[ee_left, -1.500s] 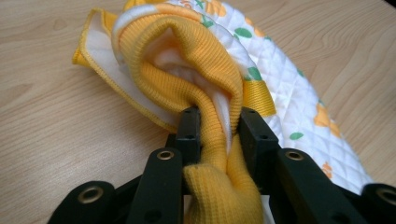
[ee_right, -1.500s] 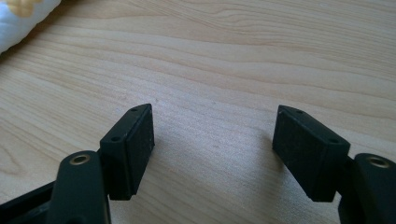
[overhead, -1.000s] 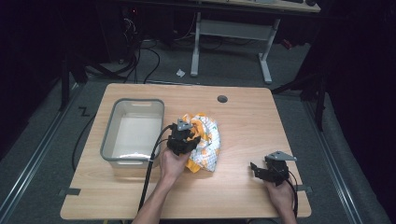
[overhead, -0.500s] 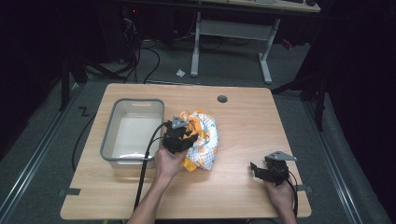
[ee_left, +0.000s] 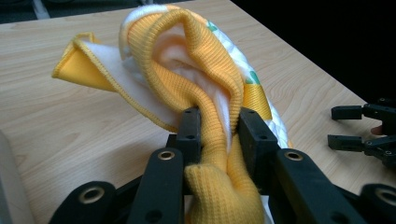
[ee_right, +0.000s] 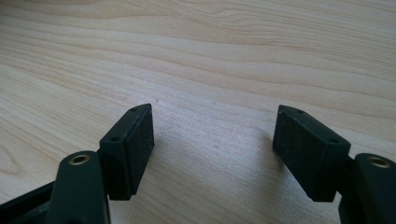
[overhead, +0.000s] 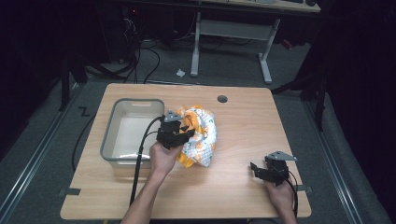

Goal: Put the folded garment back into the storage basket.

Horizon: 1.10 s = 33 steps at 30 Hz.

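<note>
- Left gripper (ee_left: 217, 133): jaws pinched on a fold of ribbed yellow cloth, pads pressed into it from both sides; seen at centre of the high view (overhead: 180, 132).
- Cloth (overhead: 201, 137): a bunched yellow-and-white garment with green marks, possibly a small top; it sits at mid-frame in the high view. Whether its lower end touches the table (overhead: 243, 126) cannot be told.
- Plastic bin (overhead: 110, 140): translucent, left of centre, just beside the left gripper.
- Right gripper (ee_right: 212, 140): jaws spread wide with only bare wood between them; at lower right of the high view (overhead: 267, 170), well apart from the cloth.
</note>
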### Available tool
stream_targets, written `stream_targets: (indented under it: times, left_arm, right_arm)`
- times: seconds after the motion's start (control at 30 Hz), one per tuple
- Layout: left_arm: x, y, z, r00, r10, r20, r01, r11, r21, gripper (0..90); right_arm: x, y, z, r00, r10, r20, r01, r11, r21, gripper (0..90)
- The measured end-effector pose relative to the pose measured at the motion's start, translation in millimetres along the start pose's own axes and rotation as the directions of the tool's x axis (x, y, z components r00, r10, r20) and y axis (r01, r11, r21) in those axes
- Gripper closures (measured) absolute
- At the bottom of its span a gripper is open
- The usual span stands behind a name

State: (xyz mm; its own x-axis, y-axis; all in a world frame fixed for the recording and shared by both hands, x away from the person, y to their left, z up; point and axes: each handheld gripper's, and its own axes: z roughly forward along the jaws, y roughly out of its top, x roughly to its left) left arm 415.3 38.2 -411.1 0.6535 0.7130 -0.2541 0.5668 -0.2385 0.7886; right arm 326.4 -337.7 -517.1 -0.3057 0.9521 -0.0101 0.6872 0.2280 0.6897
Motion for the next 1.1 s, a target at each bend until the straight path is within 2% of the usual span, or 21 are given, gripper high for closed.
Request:
stream_targets:
  times: [0.33,0.6,0.8,1.1]
  left_arm:
    - [6.3,6.0,-14.5,1.0000,0.001,-0.006,-0.001,0.9998,-0.018,72.4]
    - [19.3,7.5,-30.4,0.9994,-0.035,0.000,0.035,0.9989,-0.032,72.4]
    - [22.8,14.4,-45.9,0.9996,-0.022,-0.020,0.021,0.9984,-0.052,72.4]
    - [36.6,15.6,-62.9,0.9985,-0.037,-0.041,0.035,0.9974,-0.063,72.4]
  right_arm:
    - [0.1,0.0,0.0,1.0000,0.000,0.000,0.000,1.000,0.000,29.5]
    - [0.0,0.0,0.0,1.0000,0.000,0.000,0.000,1.000,0.000,29.5]
    - [0.1,0.0,0.0,1.0000,0.000,0.000,0.000,1.000,0.000,29.2]
    - [0.1,0.0,0.0,1.0000,-0.001,0.000,0.001,1.000,0.000,29.2]
